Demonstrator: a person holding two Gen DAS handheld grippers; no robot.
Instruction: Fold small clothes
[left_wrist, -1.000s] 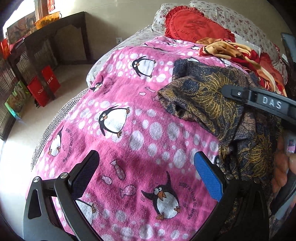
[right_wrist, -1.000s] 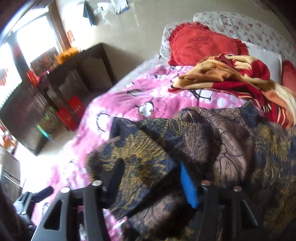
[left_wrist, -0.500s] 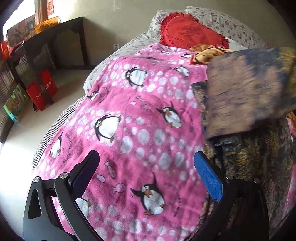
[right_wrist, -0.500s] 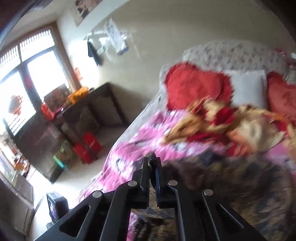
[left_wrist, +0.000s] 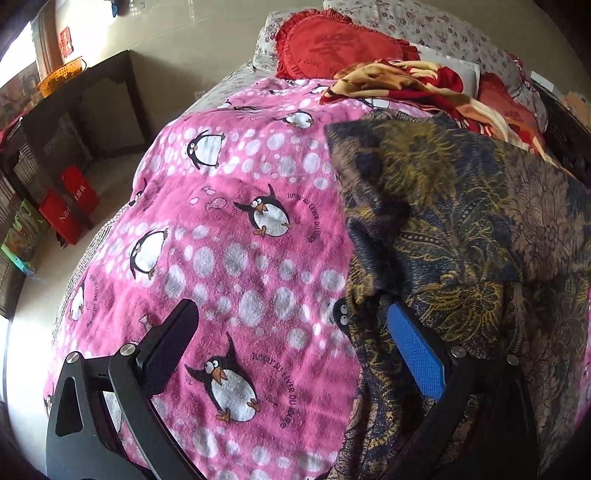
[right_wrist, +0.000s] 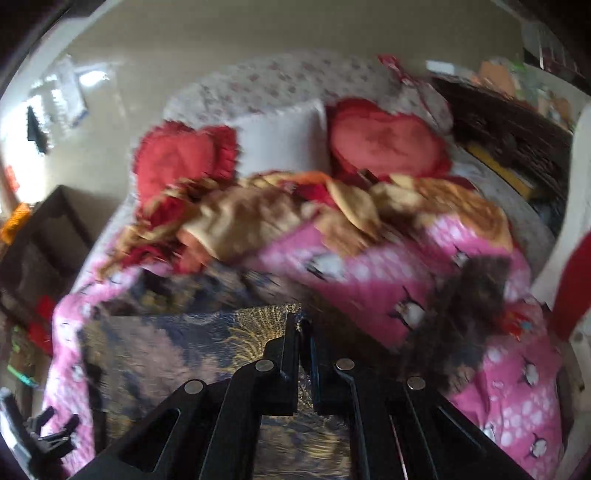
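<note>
A dark floral garment (left_wrist: 461, 229) in navy, brown and gold lies partly spread on the right half of a pink penguin blanket (left_wrist: 236, 258). My left gripper (left_wrist: 291, 347) is open low over the blanket. Its blue pad (left_wrist: 413, 354) sits at the garment's near edge and nothing is between the fingers. In the blurred right wrist view, my right gripper (right_wrist: 303, 325) is shut on a corner of the garment (right_wrist: 177, 350). The cloth stretches away to the left below it, and another dark part (right_wrist: 472, 314) hangs at the right.
A crumpled red and yellow blanket (left_wrist: 417, 85) and red heart cushions (left_wrist: 332, 48) lie at the head of the bed. A dark desk (left_wrist: 85, 110) and red bags (left_wrist: 66, 214) stand on the floor to the left. Dark shelving (right_wrist: 509, 147) stands on the bed's right.
The right gripper shut on the garment's edge, then lifted and swung it to the right, opening the bunched cloth. The left gripper slid sideways until its blue pad reached the garment's edge.
</note>
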